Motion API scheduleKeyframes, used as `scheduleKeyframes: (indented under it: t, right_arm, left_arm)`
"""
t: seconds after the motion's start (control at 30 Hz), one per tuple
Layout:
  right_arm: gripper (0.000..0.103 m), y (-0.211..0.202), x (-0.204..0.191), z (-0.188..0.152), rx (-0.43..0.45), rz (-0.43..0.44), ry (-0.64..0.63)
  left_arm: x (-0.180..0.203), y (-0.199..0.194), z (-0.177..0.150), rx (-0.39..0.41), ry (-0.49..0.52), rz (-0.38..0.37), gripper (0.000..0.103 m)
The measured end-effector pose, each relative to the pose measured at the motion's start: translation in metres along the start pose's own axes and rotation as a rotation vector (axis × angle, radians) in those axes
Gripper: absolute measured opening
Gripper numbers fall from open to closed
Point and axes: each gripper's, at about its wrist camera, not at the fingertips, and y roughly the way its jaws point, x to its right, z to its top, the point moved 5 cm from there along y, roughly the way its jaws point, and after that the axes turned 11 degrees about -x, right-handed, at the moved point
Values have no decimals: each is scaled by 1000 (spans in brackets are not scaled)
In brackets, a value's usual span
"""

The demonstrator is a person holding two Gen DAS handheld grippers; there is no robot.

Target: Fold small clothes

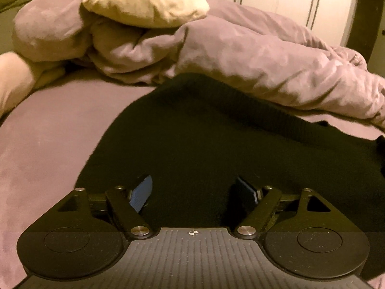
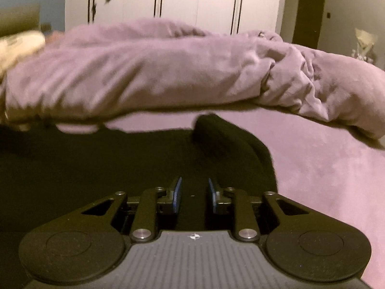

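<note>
both tools (image 1: pixel 193 193) (image 2: pixel 194 193) hide black garment's (image 1: pixel 204 139) near edge.

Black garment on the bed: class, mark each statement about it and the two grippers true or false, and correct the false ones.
1. The black garment lies on a purple sheet. True.
2. The left gripper is clamped shut on a white sock. False: its jaws stand wide apart over the black garment, holding nothing.
3. A rumpled purple duvet lies beyond the garment. True.
4. The right gripper is open. True: a gap shows between its blue pads.
5. A cream cushion sits on top of the black garment. False: it rests on the duvet, further back.
</note>
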Motion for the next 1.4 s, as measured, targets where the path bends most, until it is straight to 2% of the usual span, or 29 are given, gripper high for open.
scheduleKeyframes:
  t: [0.1,0.17,0.27,0.3,0.37,0.43,0.57,0.67,0.73,0.87,0.93,1.03,1.13,1.2,1.23,1.27,1.4]
  right_arm:
    - [2,8,13,-3,-5,-55,-9]
    - [0,13,22,-6,-12,-50,11]
    - [0,-11,22,-6,16,-65,91]
    - [2,-25,24,-11,39,-48,143]
    - [25,-57,35,-30,73,56,268]
    - [34,-88,51,-62,105,150,387]
    - [34,-121,72,-129,6,265,572]
    - [34,-125,73,-156,-62,370,666]
    - [34,-121,74,-162,-64,424,744]
    - [46,-102,79,-162,-45,511,893]
    - [49,-90,81,-159,-38,540,947]
    - [60,-78,80,-151,-8,598,1027]
    - [64,-69,78,-140,-1,621,1043]
    - [55,-70,77,-134,8,604,1015]
    - [39,-70,77,-133,16,591,998]
    - [35,-69,78,-134,16,582,986]
    - [36,-65,85,-149,21,624,1055]
  left_arm:
    - [4,4,0,-7,39,24,86]
    - [4,11,3,-49,74,43,90]
    - [-9,2,7,-47,54,131,86]
    - [-13,-5,6,-52,39,116,86]
    - [-20,-25,-4,-62,-4,19,88]
    - [-27,-42,-22,-73,-40,-41,91]
    - [-28,-63,-64,-93,-45,-62,91]
    - [-28,-67,-85,-129,-99,-101,91]
    - [-33,-66,-93,-152,-194,-151,91]
    - [-45,-60,-93,-158,-347,-207,91]
    - [-49,-55,-88,-145,-390,-211,91]
    - [-51,-45,-78,-141,-429,-210,92]
    - [-51,-41,-69,-112,-436,-201,92]
    - [-55,-38,-62,-93,-463,-202,91]
    - [-58,-36,-60,-86,-490,-208,88]
    - [-63,-34,-58,-84,-526,-216,84]
    - [-81,-28,-59,-70,-647,-283,76]
